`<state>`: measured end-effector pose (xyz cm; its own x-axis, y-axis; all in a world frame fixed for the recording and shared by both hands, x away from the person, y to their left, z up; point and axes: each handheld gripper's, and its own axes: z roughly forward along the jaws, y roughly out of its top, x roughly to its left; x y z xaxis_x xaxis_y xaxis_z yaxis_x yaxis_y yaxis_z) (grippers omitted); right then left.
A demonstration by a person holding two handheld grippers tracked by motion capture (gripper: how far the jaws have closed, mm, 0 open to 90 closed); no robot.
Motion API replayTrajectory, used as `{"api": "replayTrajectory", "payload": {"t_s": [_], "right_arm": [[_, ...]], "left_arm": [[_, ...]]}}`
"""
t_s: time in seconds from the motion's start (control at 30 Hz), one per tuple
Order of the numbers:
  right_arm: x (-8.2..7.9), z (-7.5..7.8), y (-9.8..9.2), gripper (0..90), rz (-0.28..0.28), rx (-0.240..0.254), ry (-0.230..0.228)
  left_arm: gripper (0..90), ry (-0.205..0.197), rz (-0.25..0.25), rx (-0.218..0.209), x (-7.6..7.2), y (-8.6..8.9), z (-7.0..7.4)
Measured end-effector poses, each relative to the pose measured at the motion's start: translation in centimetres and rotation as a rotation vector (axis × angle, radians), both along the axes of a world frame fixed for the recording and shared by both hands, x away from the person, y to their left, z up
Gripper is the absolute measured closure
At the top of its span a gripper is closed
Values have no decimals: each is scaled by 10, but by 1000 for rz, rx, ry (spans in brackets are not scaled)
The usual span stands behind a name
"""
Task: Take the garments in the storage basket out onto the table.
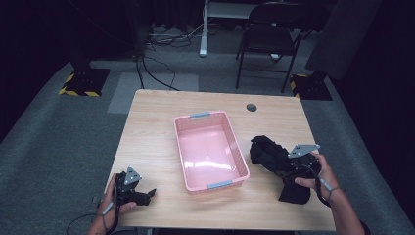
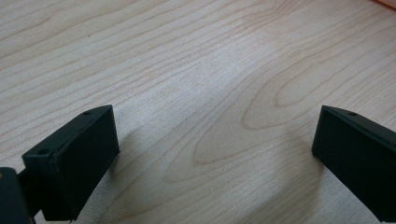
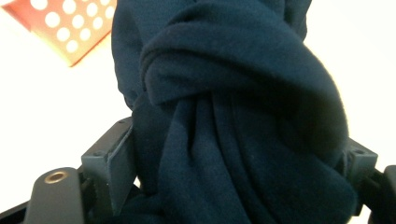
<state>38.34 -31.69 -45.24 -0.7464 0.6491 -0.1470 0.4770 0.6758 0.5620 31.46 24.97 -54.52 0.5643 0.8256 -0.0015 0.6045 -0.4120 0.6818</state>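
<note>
Pink basket (image 1: 210, 149) empty; dark cloth (image 1: 271, 156) beside it

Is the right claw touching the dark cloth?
Touching. In the right gripper view, the dark cloth bulges between the right claw, pressed against both jaws.

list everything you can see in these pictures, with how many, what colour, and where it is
basket: one, pink, table centre, nothing in it
cloth: one, dark navy, bunched, right of basket, between right tool's jaws
table: one, light wood
hole: one, dark, round, far right of tabletop
folding chair: one, black, beyond table
left tool: one, black, jaws apart over bare wood, near left corner
right tool: one, black, at the cloth
</note>
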Motion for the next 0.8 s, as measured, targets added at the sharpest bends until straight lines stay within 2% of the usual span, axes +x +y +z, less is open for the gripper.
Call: {"api": "replayTrajectory", "payload": {"t_s": [0.63,0.8], "right_arm": [[1,-21,-4,182,-25,0,22],[1,-26,-6,177,-35,17,20]], "left_arm": [[1,0,0,0,0,0,0],[1,-1,0,-1,0,0,0]]}}
